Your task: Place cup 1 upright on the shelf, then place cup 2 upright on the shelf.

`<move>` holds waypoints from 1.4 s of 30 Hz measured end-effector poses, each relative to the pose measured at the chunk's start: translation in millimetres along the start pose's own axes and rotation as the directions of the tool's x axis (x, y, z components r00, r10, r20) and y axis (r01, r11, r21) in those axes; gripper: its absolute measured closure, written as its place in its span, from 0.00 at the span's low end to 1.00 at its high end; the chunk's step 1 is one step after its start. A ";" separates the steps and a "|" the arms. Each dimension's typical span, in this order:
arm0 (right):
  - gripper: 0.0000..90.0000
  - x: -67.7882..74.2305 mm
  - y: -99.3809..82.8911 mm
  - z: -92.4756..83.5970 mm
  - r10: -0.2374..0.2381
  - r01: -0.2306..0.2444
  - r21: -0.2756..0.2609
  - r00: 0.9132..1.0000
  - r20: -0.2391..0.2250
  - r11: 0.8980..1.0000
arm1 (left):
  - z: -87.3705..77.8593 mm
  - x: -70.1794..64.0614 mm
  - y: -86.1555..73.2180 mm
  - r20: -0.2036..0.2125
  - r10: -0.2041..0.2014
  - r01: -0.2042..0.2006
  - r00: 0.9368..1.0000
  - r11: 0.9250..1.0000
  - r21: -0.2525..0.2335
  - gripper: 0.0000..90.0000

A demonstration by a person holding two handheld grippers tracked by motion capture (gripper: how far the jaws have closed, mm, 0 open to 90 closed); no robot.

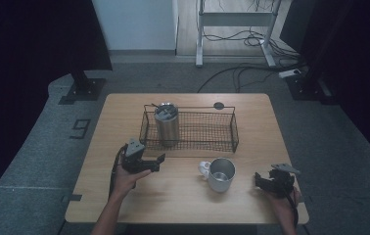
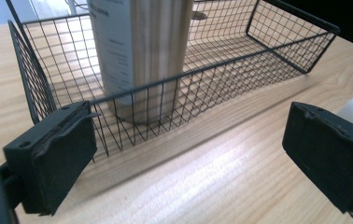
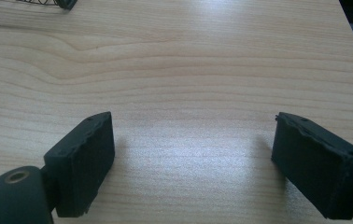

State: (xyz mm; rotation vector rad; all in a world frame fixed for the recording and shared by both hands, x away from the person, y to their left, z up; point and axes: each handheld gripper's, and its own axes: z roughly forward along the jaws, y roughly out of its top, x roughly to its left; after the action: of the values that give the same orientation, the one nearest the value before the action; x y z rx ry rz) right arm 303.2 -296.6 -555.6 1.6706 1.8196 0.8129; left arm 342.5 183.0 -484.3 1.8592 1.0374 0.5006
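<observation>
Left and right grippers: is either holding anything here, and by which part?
Nothing is held. The left gripper has open jaws over bare table beside the wire basket; the right gripper is open over bare wood.

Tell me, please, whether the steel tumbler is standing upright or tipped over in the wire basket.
Upright: the steel tumbler stands on its base at the left end of the wire basket, its top facing up.

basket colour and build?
Black wire mesh basket, open grid walls; clearest in the left gripper view, where a steel tumbler stands inside it.
</observation>
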 end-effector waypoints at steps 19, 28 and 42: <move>0.15 3.3 -0.4 -0.6 -0.002 0.002 -0.002 1.000 0.001 1.000 | -3.0 2.7 -21.5 0.003 -0.022 0.022 1.000 0.999 0.028 0.06; 0.15 5.2 -0.8 -1.9 -0.025 0.025 -0.001 0.999 -0.047 1.000 | -4.4 5.2 -33.5 0.007 -0.054 0.053 0.999 0.997 0.049 0.07; 0.16 17.4 9.2 -30.4 -0.027 0.008 -0.128 0.988 -0.149 0.992 | -9.3 1.1 -34.9 0.027 -0.067 0.065 0.997 0.997 0.040 0.08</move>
State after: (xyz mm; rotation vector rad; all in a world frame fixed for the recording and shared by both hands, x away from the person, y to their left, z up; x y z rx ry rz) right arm 285.6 -281.1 -528.0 1.5477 1.8376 1.0495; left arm 320.9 196.5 -510.0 1.8546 1.0926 0.4163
